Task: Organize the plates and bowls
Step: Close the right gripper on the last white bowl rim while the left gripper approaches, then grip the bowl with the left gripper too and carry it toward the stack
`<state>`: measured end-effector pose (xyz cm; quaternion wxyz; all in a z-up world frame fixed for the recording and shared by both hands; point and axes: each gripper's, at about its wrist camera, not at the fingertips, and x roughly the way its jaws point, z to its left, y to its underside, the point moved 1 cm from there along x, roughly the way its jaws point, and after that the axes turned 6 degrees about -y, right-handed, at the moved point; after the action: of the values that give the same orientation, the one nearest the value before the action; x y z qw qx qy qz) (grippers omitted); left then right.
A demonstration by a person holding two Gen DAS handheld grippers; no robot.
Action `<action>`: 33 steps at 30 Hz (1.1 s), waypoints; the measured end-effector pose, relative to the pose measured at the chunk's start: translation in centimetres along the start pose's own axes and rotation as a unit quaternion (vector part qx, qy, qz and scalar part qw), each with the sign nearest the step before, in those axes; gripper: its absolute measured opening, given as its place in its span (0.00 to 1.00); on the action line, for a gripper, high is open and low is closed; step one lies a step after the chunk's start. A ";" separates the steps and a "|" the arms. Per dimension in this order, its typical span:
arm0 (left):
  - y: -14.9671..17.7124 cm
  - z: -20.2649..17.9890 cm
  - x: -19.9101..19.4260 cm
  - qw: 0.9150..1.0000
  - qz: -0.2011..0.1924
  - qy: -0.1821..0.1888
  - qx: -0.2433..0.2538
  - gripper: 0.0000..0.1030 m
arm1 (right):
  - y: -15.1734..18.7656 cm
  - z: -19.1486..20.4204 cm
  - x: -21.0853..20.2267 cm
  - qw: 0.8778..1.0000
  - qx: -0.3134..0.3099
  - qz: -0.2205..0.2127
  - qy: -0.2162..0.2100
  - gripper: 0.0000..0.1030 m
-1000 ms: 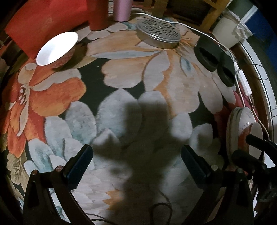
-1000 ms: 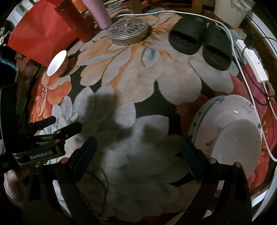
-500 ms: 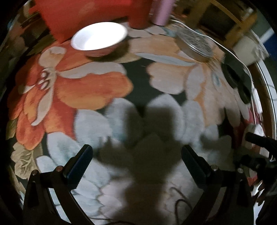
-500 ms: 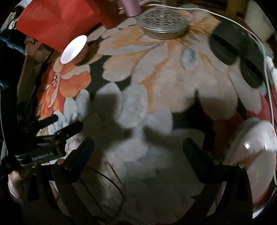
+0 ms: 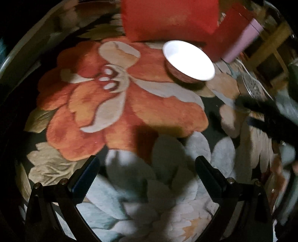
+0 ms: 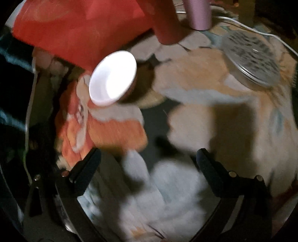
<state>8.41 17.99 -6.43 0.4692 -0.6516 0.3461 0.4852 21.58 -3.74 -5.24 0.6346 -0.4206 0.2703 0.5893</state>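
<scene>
the left gripper (image 5: 147, 171) hangs low over the flowered rug (image 5: 119, 104), pointed forward across the big orange bloom, its jaws spread wide with only rug between them. the right gripper (image 6: 149, 163) is posed much the same, angled toward the rug's far side, jaws likewise wide apart and holding nothing. the bowl (image 5: 188, 62), white inside with a reddish outer wall, sits on the rug well ahead of both, just in front of a red cushion (image 5: 169, 18). in the right wrist view the bowl (image 6: 113, 78) lies up and left of the jaws, near a red cup (image 6: 165, 24) and a pink cup (image 6: 199, 13), with a round metal lid (image 6: 251, 57) off to the right. that view is heavily smeared, so rug detail is hard to read. at the right edge of the left view a dark blurred shape is cut off.
</scene>
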 end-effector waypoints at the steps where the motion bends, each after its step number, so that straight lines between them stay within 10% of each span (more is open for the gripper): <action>1: 0.0 0.6 -0.2 1.000 -0.003 0.001 -0.007 0.99 | -0.8 0.3 0.6 1.000 0.008 -0.005 -0.005 0.98; 10: -0.2 4.9 -0.3 0.998 -0.009 0.003 -0.066 0.99 | -5.8 1.5 5.9 0.997 0.080 0.008 -0.002 0.55; 14: 0.1 5.2 0.0 0.998 -0.004 0.004 -0.064 0.99 | -6.2 1.2 7.8 0.994 0.101 0.035 0.000 0.17; 20: 0.4 5.2 0.4 0.998 0.000 0.006 -0.058 0.99 | -4.4 0.7 8.0 0.992 0.087 0.069 -0.066 0.14; 28: 0.6 5.2 1.1 0.998 0.009 0.013 -0.060 0.99 | 3.2 4.0 9.7 0.963 -0.054 0.226 -0.138 0.13; 33: 1.3 3.8 2.7 0.998 0.032 0.018 -0.043 0.85 | 5.5 4.8 8.5 0.966 -0.080 0.206 -0.133 0.16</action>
<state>6.88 21.19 -9.68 0.4182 -0.6684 0.3544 0.5027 16.84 4.51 -11.20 0.4935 -0.3233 0.2164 0.7779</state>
